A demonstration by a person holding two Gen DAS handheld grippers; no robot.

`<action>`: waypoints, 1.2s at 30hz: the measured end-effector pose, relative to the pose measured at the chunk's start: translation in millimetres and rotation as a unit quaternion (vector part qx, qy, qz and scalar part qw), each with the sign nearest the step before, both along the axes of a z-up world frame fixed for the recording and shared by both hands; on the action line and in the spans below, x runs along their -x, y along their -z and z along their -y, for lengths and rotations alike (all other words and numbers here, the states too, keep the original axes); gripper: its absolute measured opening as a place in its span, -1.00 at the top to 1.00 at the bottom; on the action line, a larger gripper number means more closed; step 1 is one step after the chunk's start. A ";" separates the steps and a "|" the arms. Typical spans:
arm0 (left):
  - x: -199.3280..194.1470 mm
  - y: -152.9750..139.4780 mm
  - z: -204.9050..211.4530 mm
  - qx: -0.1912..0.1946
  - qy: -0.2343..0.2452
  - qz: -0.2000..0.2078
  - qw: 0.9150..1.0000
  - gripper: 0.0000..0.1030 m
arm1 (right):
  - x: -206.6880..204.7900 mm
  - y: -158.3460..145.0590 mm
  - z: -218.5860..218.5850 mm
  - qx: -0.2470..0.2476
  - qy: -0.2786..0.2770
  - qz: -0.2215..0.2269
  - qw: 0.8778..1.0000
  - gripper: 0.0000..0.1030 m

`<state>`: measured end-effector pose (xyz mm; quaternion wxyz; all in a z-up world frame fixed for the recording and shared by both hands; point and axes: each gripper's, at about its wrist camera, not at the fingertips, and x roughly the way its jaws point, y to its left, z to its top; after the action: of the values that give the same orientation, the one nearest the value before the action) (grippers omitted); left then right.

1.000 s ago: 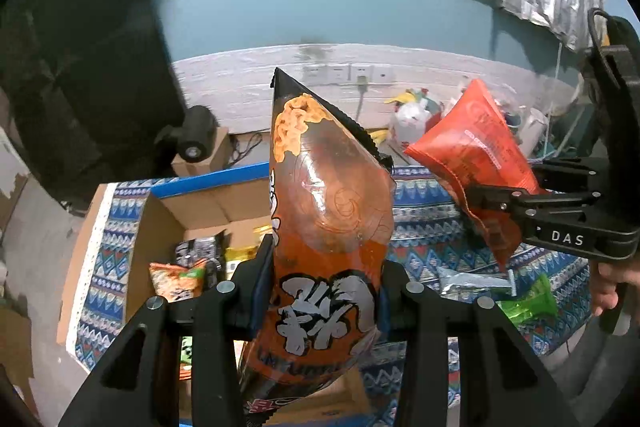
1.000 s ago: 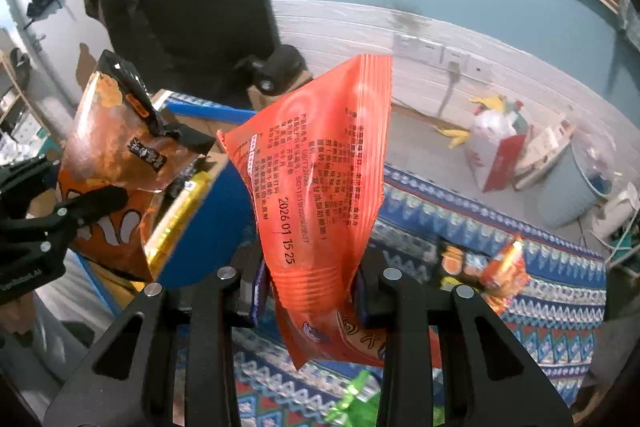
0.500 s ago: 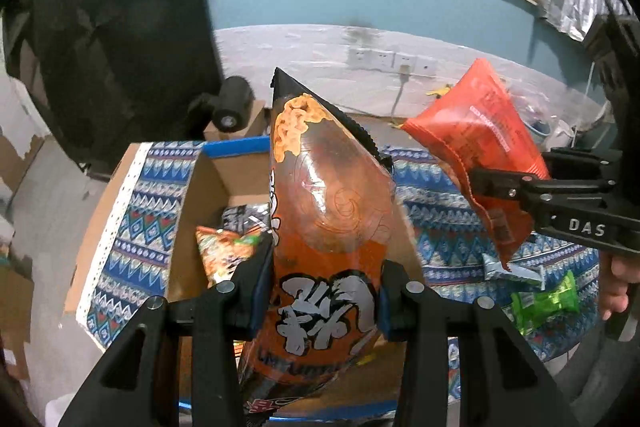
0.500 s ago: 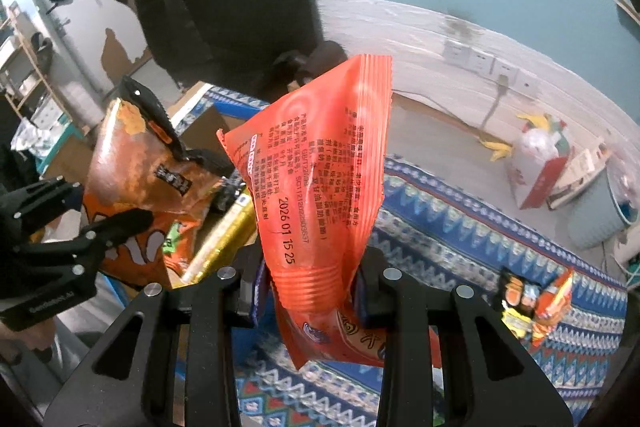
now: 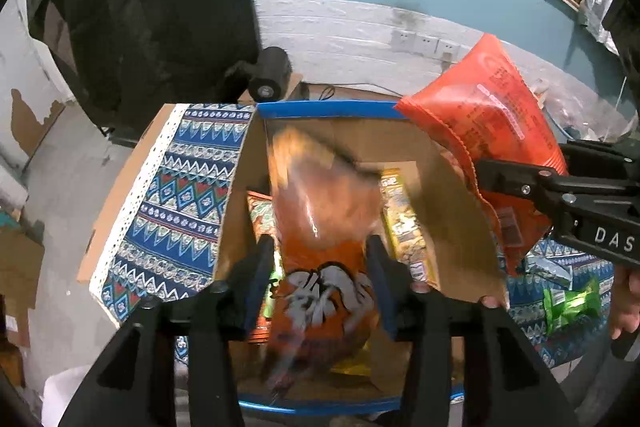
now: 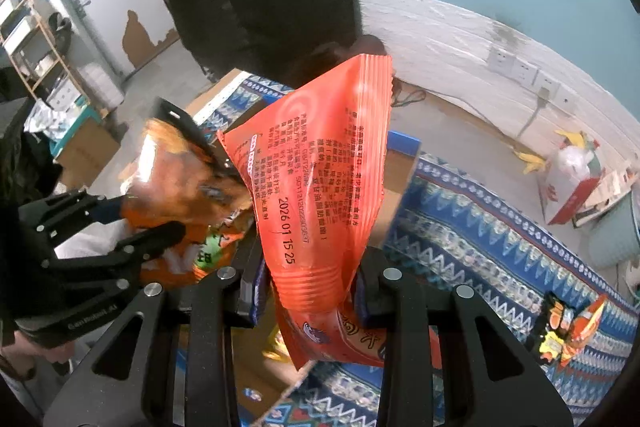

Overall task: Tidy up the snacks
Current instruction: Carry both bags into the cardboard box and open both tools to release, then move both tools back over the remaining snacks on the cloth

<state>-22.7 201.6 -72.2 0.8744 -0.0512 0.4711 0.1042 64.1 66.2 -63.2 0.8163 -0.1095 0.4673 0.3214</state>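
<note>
the orange chip bag (image 5: 326,251) sits blurred between the left gripper (image 5: 322,277) fingers, whose jaws are opening and no longer clearly press it, directly above the open cardboard box (image 5: 460,203) with its other snacks. it looks light, puffy and crinkly, likely slippery film, best pinched at a flat sealed end rather than the air-filled belly. its long axis runs roughly upright, top seam away from the camera. the right gripper (image 6: 310,291) pinches the red snack packet (image 6: 320,179) at its lower crimp, jaws pressed tight, long axis upright, beside the box.
</note>
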 end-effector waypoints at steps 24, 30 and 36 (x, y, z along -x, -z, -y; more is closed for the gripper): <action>6.4 -19.6 -2.1 0.002 0.002 0.029 1.000 -0.33 | 5.7 6.4 -17.1 0.020 -0.015 -0.007 1.000 -0.09; 0.5 -24.5 29.9 0.007 0.041 0.031 0.999 -0.33 | 11.0 -2.7 13.9 0.035 -0.006 0.007 0.999 -0.21; -2.7 -29.4 66.3 -0.001 0.085 0.034 0.996 -0.33 | 15.6 -9.1 52.8 0.045 0.012 0.015 0.999 -0.21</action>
<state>-20.0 135.4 -42.8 0.8959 -0.0134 0.4432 0.0283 48.4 13.4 -54.0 0.8211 -0.1450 0.4706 0.2884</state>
